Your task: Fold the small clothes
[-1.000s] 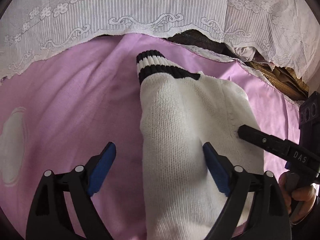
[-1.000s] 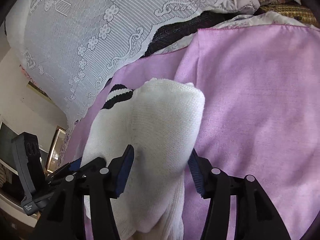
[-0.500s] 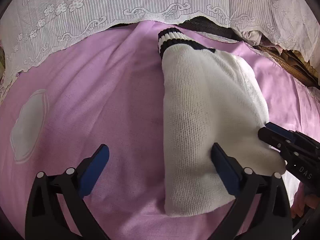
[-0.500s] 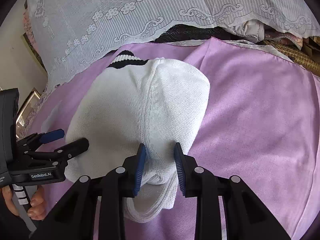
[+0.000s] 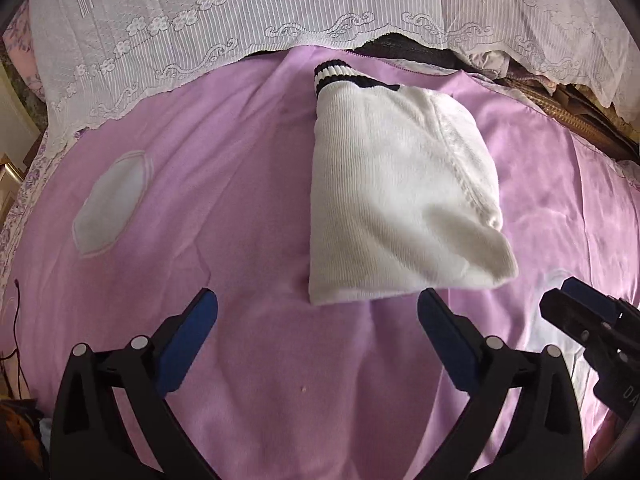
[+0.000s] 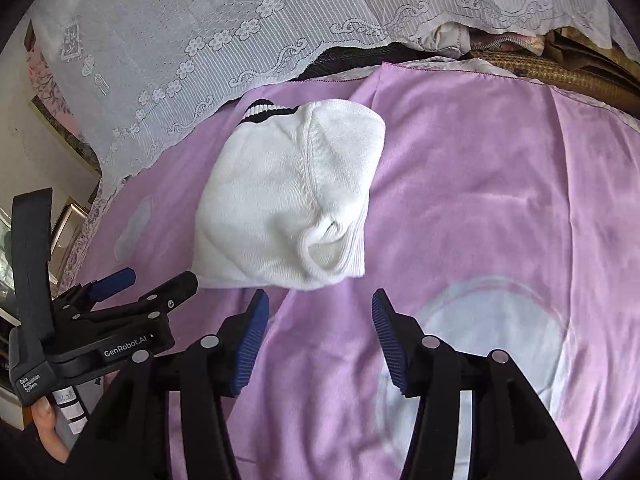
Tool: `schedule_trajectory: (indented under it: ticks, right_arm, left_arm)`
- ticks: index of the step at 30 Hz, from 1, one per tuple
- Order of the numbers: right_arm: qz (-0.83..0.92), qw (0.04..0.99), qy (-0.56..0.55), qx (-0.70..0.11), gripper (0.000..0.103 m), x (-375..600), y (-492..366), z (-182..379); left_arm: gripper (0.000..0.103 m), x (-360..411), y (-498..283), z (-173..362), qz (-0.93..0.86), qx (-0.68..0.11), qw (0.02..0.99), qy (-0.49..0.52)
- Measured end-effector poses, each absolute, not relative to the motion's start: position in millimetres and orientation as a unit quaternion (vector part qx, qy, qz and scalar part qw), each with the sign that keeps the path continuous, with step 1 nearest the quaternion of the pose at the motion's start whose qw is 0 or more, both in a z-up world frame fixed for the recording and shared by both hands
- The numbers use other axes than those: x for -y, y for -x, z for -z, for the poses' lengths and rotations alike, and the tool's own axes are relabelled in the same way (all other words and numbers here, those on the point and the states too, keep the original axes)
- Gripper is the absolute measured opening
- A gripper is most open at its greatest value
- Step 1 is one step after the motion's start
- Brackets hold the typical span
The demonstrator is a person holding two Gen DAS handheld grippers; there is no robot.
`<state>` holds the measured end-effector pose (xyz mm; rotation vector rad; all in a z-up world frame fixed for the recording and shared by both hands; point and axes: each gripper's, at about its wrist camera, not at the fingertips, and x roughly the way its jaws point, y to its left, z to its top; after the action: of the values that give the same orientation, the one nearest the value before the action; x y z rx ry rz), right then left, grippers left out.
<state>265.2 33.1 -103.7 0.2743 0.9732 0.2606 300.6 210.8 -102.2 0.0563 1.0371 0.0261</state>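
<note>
A white knit garment (image 5: 396,196) with a black-striped cuff (image 5: 334,72) lies folded into a compact bundle on the pink cloth (image 5: 240,200). It also shows in the right wrist view (image 6: 288,200), with a rolled opening facing the camera. My left gripper (image 5: 318,320) is open and empty, just in front of the bundle's near edge. My right gripper (image 6: 318,320) is open and empty, just short of the bundle. Each gripper shows at the side of the other's view.
A white lace cover (image 5: 280,12) drapes along the far edge of the pink cloth. Dark fabric and woven items (image 6: 540,64) lie at the back right. White round patches (image 5: 112,204) mark the pink cloth. Furniture (image 6: 60,216) stands at the left.
The right gripper let go of the garment and opened. Both grippers pulled back from the bundle, which now lies free on the cloth.
</note>
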Motion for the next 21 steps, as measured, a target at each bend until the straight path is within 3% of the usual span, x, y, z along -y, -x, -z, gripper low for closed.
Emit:
schedule_trajectory:
  ticks: [8, 15, 21]
  right_arm:
    - [-0.121, 0.871, -0.081, -0.469, 0.060, -45, -175, 80]
    - [-0.111, 0.895, -0.068, -0.426, 0.074, -47, -129, 33]
    - [-0.109, 0.913, -0.071, -0.387, 0.075, -50, -107, 1]
  left_arm:
    - [0.098, -215, -212, 71, -0.027, -0.491, 0.870, -0.031]
    - [0.098, -217, -158, 28, -0.034, -0.459, 0.886, -0.054]
    - [0.098, -219, -130, -20, -0.012, -0.419, 0.906, -0.052]
